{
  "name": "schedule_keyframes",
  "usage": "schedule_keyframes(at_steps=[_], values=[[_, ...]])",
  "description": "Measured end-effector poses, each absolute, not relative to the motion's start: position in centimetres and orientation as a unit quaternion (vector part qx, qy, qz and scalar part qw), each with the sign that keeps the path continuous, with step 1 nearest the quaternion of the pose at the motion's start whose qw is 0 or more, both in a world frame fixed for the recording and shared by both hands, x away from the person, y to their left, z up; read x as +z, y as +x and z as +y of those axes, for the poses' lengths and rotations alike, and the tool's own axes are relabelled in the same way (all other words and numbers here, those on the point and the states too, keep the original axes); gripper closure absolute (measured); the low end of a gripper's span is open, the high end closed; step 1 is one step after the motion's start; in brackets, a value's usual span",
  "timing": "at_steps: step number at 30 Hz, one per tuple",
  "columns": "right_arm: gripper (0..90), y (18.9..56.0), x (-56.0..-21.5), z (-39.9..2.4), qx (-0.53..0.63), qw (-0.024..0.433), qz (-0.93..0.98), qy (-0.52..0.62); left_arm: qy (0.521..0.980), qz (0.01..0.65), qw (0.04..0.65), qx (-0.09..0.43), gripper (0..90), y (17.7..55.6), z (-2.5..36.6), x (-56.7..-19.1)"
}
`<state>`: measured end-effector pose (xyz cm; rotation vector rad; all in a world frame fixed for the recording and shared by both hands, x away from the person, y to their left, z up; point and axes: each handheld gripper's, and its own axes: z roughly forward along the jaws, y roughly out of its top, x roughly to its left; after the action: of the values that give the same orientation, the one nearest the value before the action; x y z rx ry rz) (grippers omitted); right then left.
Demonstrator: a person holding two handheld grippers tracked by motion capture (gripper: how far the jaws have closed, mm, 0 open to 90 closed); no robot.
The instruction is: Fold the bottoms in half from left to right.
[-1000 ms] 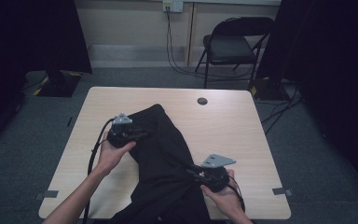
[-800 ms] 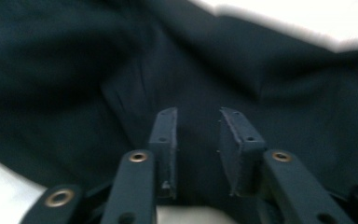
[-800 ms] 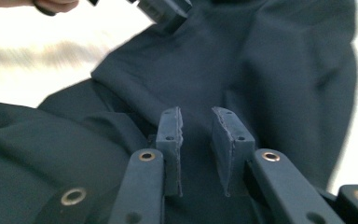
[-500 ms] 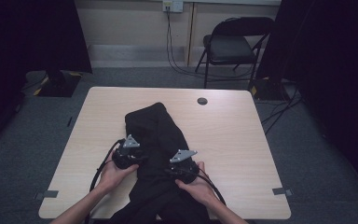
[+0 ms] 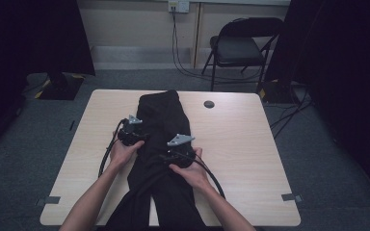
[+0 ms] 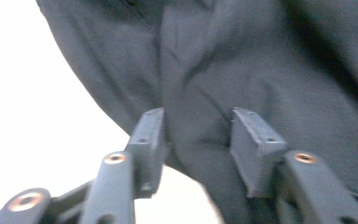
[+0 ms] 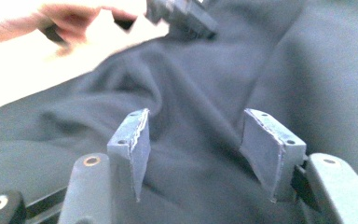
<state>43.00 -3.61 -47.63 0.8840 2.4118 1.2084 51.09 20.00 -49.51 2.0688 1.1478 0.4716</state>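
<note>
From the high view, a pair of black trousers (image 5: 161, 144) lies lengthwise down the middle of the bench (image 5: 241, 159), legs trailing off the near edge. The left claw (image 5: 134, 134) sits at the garment's left edge, the right claw (image 5: 176, 153) on the cloth near the middle.

In the left gripper view, the left claw (image 6: 196, 140) has just been opening — jaws apart, a fold of trousers (image 6: 261, 70) between them, not pinched.

In the right gripper view, the right claw (image 7: 193, 149) has likewise been opening, jaws apart over cloth (image 7: 191, 84).

The fabric looks soft, light and floppy — best taken by an edge or seam fold, probably, since flat cloth would slip.
</note>
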Motion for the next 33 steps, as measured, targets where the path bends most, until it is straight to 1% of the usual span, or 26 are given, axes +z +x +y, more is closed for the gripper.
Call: schedule_keyframes(at_steps=[1, 2, 4, 6, 7, 8, 9, 11, 12, 13, 15, 16, 17, 18, 19, 20, 21, 26, 27, 30, 31, 32, 33], values=[[41.8, 42.5, -46.7, -4.6, 0.428, 0.149, 0.837, 0.306, 0.801, 0.445, 0.357, 0.183, 52.1, 51.1, 20.0, -49.5], [41.8, 42.1, -46.1, -5.5, 0.435, 0.144, 0.835, 0.305, 0.796, 0.439, 0.379, 0.17, 52.1, 50.4, 20.4, -48.8], [43.2, 41.0, -45.2, -7.4, 0.437, 0.151, 0.833, 0.305, 0.79, 0.429, 0.404, 0.167, 51.9, 49.1, 20.7, -47.5], [43.2, 39.9, -44.8, -9.5, 0.438, 0.144, 0.83, 0.314, 0.788, 0.417, 0.425, 0.156, 50.6, 47.4, 20.8, -46.1], [43.2, 39.9, -44.8, -9.5, 0.438, 0.144, 0.83, 0.314, 0.788, 0.417, 0.425, 0.156, 49.1, 47.4, 20.8, -46.1], [42.1, 38.5, -44.7, -11.4, 0.431, 0.156, 0.828, 0.322, 0.807, 0.386, 0.419, 0.156, 46.9, 45.5, 20.5, -45.2], [42.4, 37.9, -44.8, -12.2, 0.428, 0.156, 0.83, 0.322, 0.81, 0.378, 0.423, 0.15, 45.3, 44.5, 20.4, -44.9], [41.2, 36.8, -45.4, -13.2, 0.411, 0.157, 0.837, 0.324, 0.809, 0.371, 0.44, 0.117, 41.8, 42.4, 20.1, -44.8], [40.1, 36.2, -45.8, -13.6, 0.404, 0.155, 0.841, 0.325, 0.815, 0.36, 0.439, 0.116, 40.1, 41.4, 19.9, -44.8], [40.1, 36.2, -45.8, -13.6, 0.404, 0.155, 0.841, 0.325, 0.815, 0.36, 0.439, 0.116, 38.8, 41.4, 19.9, -44.8], [40.0, 35.4, -47.0, -13.9, 0.383, 0.149, 0.853, 0.321, 0.823, 0.344, 0.435, 0.125, 37.7, 39.7, 19.5, -44.8], [38.8, 34.8, -47.8, -13.7, 0.366, 0.148, 0.864, 0.313, 0.822, 0.34, 0.442, 0.115, 31.2, 39.0, 19.3, -44.9], [39.0, 34.5, -47.9, -13.5, 0.368, 0.147, 0.867, 0.304, 0.837, 0.323, 0.43, 0.098, 28.6, 37.9, 18.9, -45.3], [38.6, 34.4, -47.8, -13.1, 0.367, 0.148, 0.869, 0.297, 0.843, 0.319, 0.425, 0.084, 25.6, 37.5, 18.6, -45.7], [38.6, 34.4, -47.8, -13.1, 0.367, 0.148, 0.869, 0.297, 0.843, 0.319, 0.425, 0.084, 23.1, 37.5, 18.6, -45.7], [36.9, 34.4, -48.0, -12.7, 0.366, 0.14, 0.871, 0.296, 0.85, 0.312, 0.417, 0.079, 23.1, 37.1, 18.3, -46.1], [36.3, 34.4, -48.5, -12.0, 0.36, 0.135, 0.876, 0.292, 0.857, 0.305, 0.41, 0.065, 21.2, 36.8, 17.9, -46.8], [34.7, 34.8, -49.0, -10.9, 0.35, 0.139, 0.882, 0.285, 0.864, 0.298, 0.402, 0.059, 20.4, 36.4, 16.6, -47.5], [34.5, 34.8, -49.3, -10.8, 0.346, 0.142, 0.883, 0.284, 0.871, 0.288, 0.394, 0.06, 20.2, 36.2, 16.2, -47.7], [34.1, 34.7, -49.4, -11.0, 0.347, 0.146, 0.883, 0.281, 0.876, 0.291, 0.379, 0.067, 19.8, 35.9, 15.8, -48.0], [33.8, 34.7, -49.3, -11.1, 0.347, 0.144, 0.883, 0.283, 0.882, 0.286, 0.367, 0.073, 19.8, 35.8, 15.8, -48.1], [32.8, 34.7, -49.3, -11.4, 0.347, 0.144, 0.882, 0.286, 0.887, 0.286, 0.353, 0.086, 21.8, 35.7, 15.7, -48.2], [33.4, 34.7, -49.2, -11.6, 0.35, 0.145, 0.88, 0.287, 0.893, 0.28, 0.332, 0.117, 26.9, 35.5, 15.5, -48.5]])
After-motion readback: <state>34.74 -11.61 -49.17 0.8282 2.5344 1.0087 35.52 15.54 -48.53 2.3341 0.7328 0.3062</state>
